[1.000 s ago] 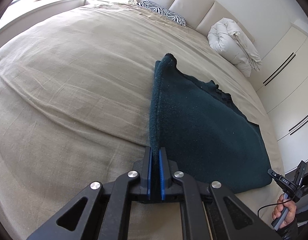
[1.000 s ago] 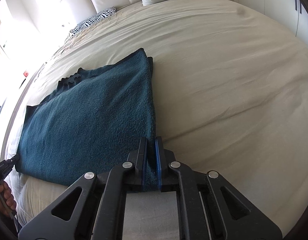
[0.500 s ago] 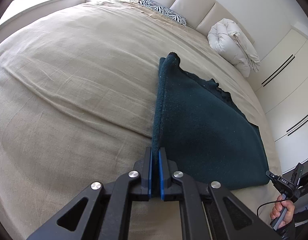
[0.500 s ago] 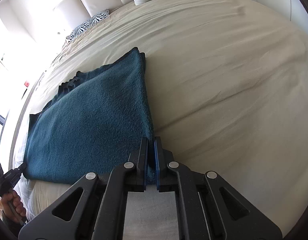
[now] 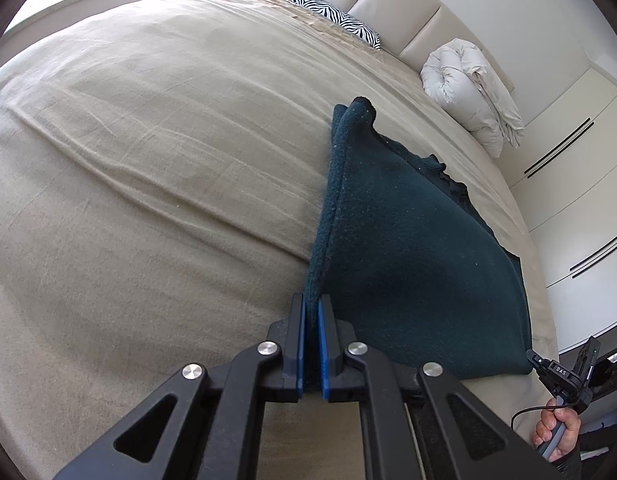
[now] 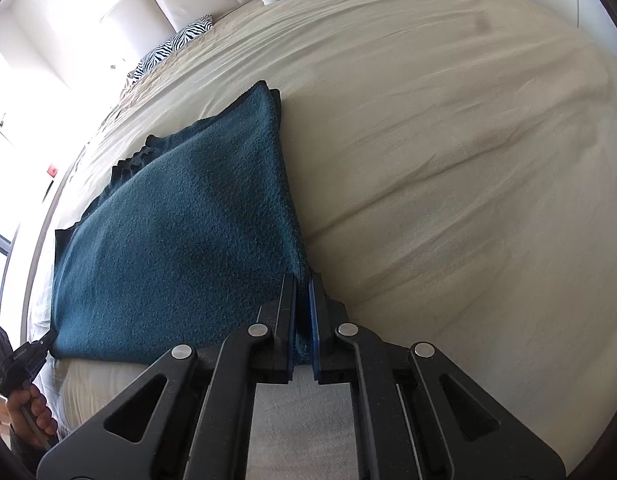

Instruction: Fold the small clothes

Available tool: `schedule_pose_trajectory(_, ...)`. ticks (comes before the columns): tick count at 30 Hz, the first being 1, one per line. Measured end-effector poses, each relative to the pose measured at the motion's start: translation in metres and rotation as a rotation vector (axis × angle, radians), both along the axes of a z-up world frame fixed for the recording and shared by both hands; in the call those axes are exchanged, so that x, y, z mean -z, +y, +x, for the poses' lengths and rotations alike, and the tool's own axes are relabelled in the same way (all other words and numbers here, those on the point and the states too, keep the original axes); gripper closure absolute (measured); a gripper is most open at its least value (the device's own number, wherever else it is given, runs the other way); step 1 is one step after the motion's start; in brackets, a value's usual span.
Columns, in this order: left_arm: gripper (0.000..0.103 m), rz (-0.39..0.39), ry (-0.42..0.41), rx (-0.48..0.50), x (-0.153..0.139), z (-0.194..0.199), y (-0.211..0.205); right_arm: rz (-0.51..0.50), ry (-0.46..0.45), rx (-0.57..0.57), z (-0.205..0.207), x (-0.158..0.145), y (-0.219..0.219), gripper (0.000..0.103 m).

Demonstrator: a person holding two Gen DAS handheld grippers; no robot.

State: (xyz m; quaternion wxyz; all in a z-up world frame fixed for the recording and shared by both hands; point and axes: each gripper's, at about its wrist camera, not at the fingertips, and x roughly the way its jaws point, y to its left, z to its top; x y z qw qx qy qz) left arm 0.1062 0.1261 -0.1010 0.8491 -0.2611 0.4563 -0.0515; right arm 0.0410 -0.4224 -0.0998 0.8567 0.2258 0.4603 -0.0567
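A dark teal knitted garment (image 5: 408, 256) lies folded on the beige bed, its near edge lifted off the sheet. My left gripper (image 5: 311, 304) is shut on the near left corner of that edge. In the right wrist view the same garment (image 6: 180, 232) stretches away to the left, and my right gripper (image 6: 302, 280) is shut on its near right corner. The other gripper shows at the frame edge in each view: the right gripper (image 5: 556, 372) held by a hand, and the left gripper (image 6: 20, 360) likewise. A ribbed hem pokes out at the garment's far side.
The beige bedsheet (image 5: 148, 160) spreads wide to the left of the garment and, in the right wrist view, the sheet (image 6: 448, 140) to its right. A zebra-print pillow (image 5: 336, 16) and a rolled white duvet (image 5: 472, 92) lie by the headboard. White wardrobe doors (image 5: 580, 184) stand beside the bed.
Both views have shifted slightly, with the garment's held edge drawn a little nearer and tauter. Both grippers keep their hold on the corners.
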Motion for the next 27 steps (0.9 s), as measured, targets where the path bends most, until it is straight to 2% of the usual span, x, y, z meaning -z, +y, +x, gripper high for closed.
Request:
schedule_pose_trajectory(7, 0.094, 0.000, 0.005, 0.000, 0.001, 0.002, -0.001, -0.001, 0.000, 0.001, -0.003, 0.005, 0.001, 0.099)
schedule_pose_trajectory(12, 0.089, 0.049, 0.007, 0.002, -0.002, 0.003, -0.005, 0.010, 0.015, -0.012, 0.001, 0.010, -0.001, 0.098)
schedule_pose_trajectory(18, 0.091, 0.081, -0.001, 0.015, -0.003, 0.002, -0.009, 0.105, -0.025, 0.027, -0.003, 0.010, -0.012, 0.097)
schedule_pose_trajectory(23, 0.095, 0.148, -0.009, 0.027, -0.007, -0.002, -0.019, 0.053, -0.031, 0.003, -0.002, 0.007, -0.003, 0.097)
schedule_pose_trajectory(27, 0.096, 0.148, -0.006, 0.021, -0.006, -0.009, -0.020, 0.008, -0.014, -0.018, 0.000, 0.006, 0.002, 0.096)
